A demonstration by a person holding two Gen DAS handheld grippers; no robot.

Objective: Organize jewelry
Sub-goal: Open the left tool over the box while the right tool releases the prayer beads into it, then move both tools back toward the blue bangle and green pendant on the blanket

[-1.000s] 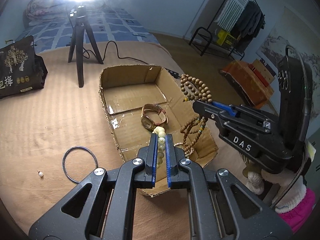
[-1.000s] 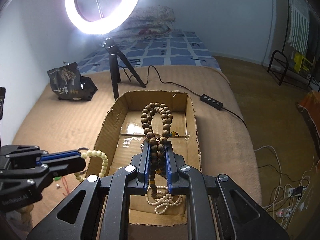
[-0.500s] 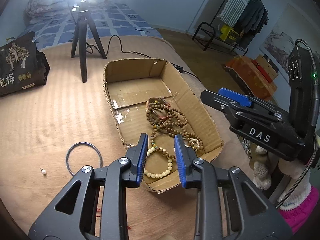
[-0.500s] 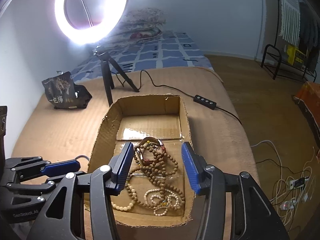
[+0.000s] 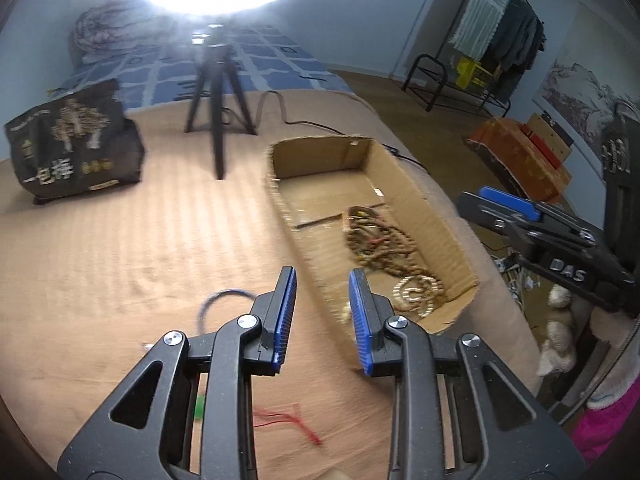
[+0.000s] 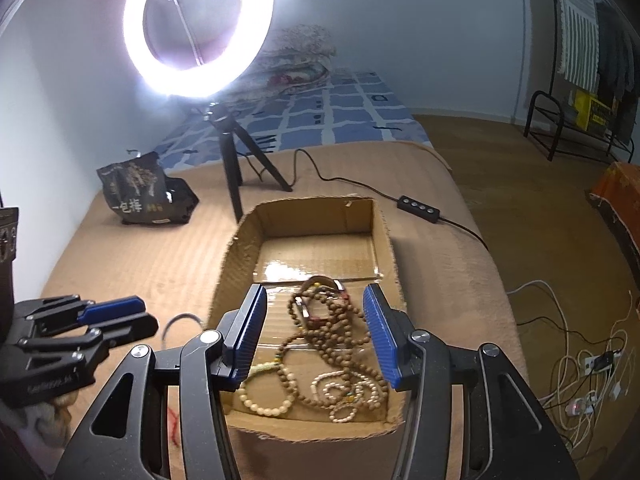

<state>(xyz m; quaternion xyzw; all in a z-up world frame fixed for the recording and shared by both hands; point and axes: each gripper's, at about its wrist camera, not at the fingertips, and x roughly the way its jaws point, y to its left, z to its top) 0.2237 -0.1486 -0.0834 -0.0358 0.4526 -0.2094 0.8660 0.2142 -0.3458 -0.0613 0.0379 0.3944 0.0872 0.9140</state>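
Observation:
An open cardboard box [image 6: 384,240] [image 5: 440,216] lies on the tan bed cover. In it lie brown wooden bead strings [image 6: 336,320] [image 5: 380,240], a cream bead bracelet [image 6: 264,400] and a small pale bead string [image 6: 344,392] [image 5: 416,292]. My right gripper [image 6: 316,336] is open and empty above the box's near half. My left gripper [image 5: 320,312] is open and empty, left of the box over the cover. A dark ring bangle [image 5: 220,304] [image 6: 180,322] lies on the cover just ahead of the left gripper. A red thread [image 5: 288,420] lies below it.
A ring light on a black tripod [image 6: 232,152] stands behind the box, its cable and remote [image 6: 418,208] running right. A black snack bag [image 5: 76,144] sits at the far left. The bed edge drops off to the right, with cables on the floor [image 6: 592,364].
Both grippers opened and dropped their bead strings into the box. Since then the left gripper has swung left, away from the box toward the bangle; the right has opened wider.

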